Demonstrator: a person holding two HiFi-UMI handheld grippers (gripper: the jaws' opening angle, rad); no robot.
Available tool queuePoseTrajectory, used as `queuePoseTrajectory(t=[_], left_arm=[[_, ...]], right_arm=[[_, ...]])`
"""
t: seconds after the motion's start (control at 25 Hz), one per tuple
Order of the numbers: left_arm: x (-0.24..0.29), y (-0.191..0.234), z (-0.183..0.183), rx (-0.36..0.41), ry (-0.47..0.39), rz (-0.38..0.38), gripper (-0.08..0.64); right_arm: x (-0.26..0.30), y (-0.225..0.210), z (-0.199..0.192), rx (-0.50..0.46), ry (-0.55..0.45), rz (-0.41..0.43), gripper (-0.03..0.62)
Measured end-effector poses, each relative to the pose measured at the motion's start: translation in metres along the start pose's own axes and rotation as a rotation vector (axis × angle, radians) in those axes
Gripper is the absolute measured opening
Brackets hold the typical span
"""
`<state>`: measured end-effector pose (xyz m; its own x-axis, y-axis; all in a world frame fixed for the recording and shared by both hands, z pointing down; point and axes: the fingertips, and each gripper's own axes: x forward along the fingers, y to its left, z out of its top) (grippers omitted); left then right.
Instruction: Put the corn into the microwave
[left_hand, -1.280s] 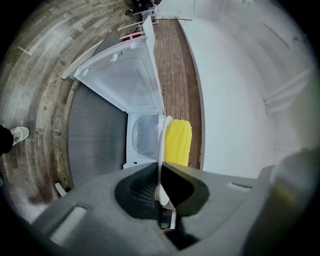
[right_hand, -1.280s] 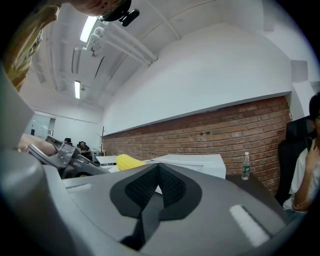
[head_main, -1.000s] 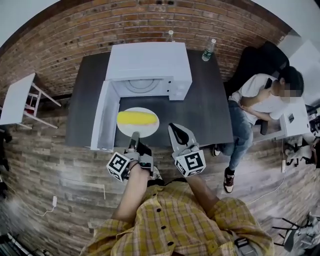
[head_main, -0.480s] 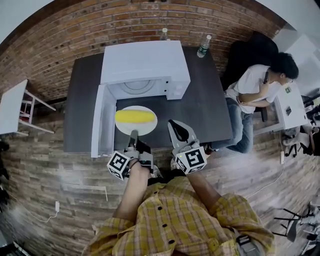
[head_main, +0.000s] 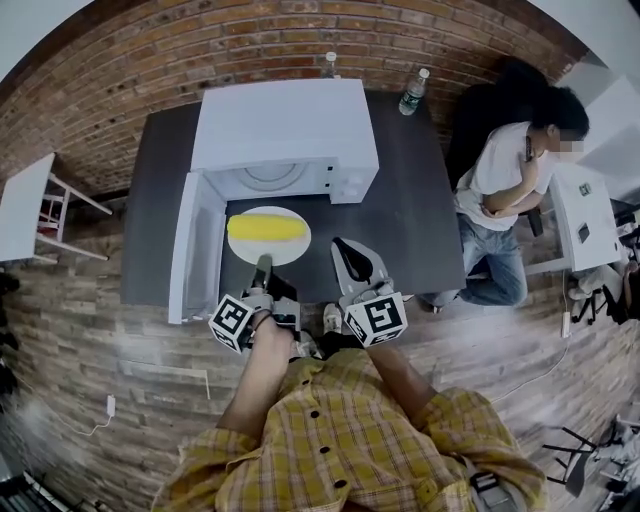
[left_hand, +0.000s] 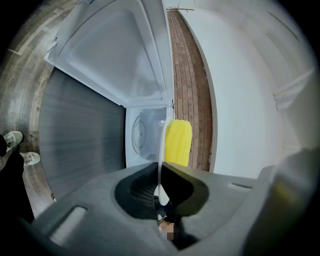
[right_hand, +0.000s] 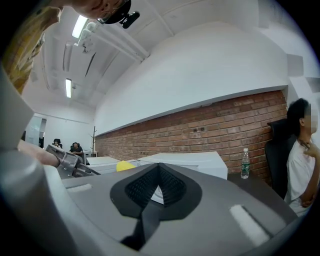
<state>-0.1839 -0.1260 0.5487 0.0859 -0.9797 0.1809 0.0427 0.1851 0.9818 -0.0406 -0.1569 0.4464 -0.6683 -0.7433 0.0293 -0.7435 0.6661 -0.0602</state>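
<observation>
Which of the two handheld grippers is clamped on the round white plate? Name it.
The left gripper: its jaws pinch the rim of the round white plate carrying the yellow corn cob. The right gripper is shut on nothing.

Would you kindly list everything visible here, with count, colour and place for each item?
Box-shaped microwave: one, white, rear of table, door open.
Corn cob: one, yellow, lying on the plate.
Round plate: one, white, in front of microwave's opening.
Rectangular table: one, dark grey, under the microwave.
Plastic bottles: two, clear, table's back edge.
Seated person: one, white shirt, right of table.
Left tool: one, grey, shut on plate's near rim.
Right tool: one, grey, shut, empty, beside plate.
</observation>
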Motion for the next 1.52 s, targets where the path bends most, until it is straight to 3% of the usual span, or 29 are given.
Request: queuePoseTrajectory(t=[0.28, 1.52], left_arm=[[0.033, 0.013, 0.005, -0.013, -0.027, 0.025, 0.014], [0.17, 0.085, 0.054, -0.016, -0.079, 0.108, 0.014]], right_arm=[[0.021, -0.022, -0.016, 0.042, 0.015, 0.022, 0.0], [0.075, -0.049, -0.052, -0.006, 0.115, 0.079, 0.0]])
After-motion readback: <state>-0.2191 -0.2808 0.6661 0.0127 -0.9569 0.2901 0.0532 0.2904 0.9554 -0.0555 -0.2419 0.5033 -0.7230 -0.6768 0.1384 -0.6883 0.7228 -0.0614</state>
